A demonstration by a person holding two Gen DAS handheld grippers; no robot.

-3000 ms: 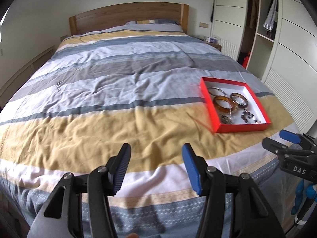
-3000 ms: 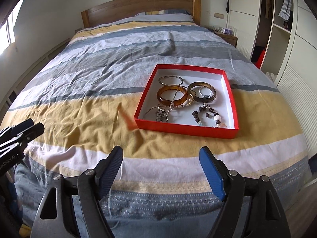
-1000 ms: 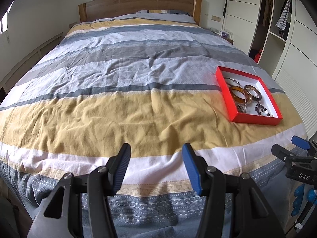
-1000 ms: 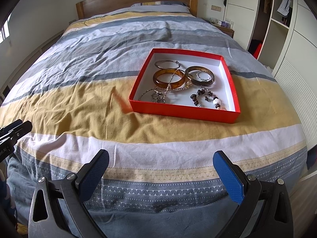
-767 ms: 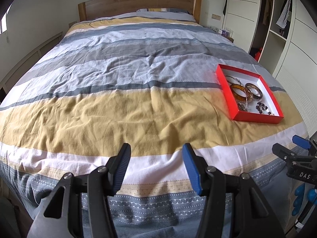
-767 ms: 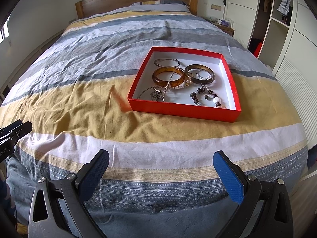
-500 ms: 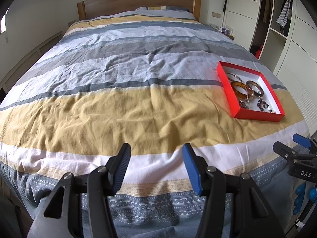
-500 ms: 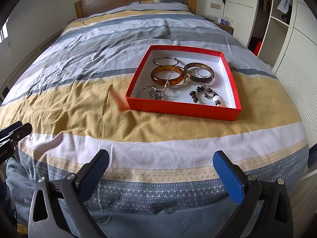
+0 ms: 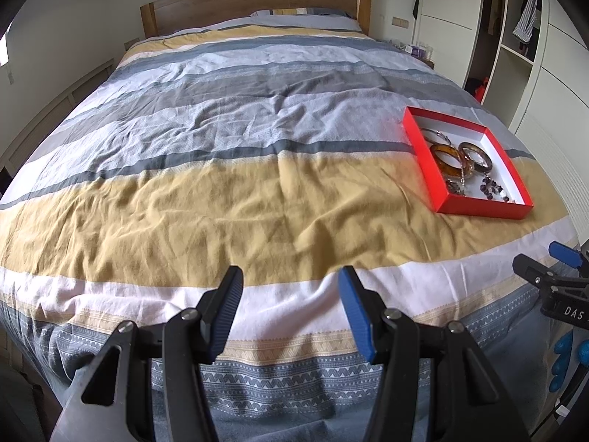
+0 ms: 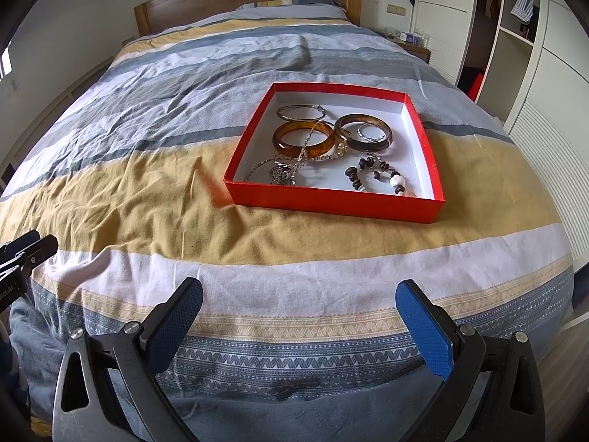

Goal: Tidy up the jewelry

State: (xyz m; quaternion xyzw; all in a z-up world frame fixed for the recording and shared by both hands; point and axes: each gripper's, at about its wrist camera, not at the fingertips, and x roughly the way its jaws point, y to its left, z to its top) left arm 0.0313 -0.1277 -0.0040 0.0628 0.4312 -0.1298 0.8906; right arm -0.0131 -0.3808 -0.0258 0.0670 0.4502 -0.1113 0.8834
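A red tray (image 10: pixel 324 197) with a white inside lies on the striped bed; it also shows at the right of the left wrist view (image 9: pixel 423 154). In it lie an amber bangle (image 10: pixel 303 139), a dark brown bangle (image 10: pixel 364 133), a thin metal bangle (image 10: pixel 298 111), a tangled silver chain (image 10: pixel 281 171) and a dark bead bracelet (image 10: pixel 375 175). My right gripper (image 10: pixel 299 311) is wide open and empty at the foot of the bed, short of the tray. My left gripper (image 9: pixel 291 294) is open and empty, over the foot of the bed, left of the tray.
The duvet (image 9: pixel 221 184) is wrinkled, with yellow, grey and white stripes. A wooden headboard (image 9: pixel 254 0) stands at the far end. White wardrobes with open shelves (image 10: pixel 515 37) line the right side. A bedside table (image 10: pixel 416 46) holds small items.
The right gripper has opened wider and come a little closer to the tray. The left gripper's view has shifted, so the tray sits further right in it. Both stay empty.
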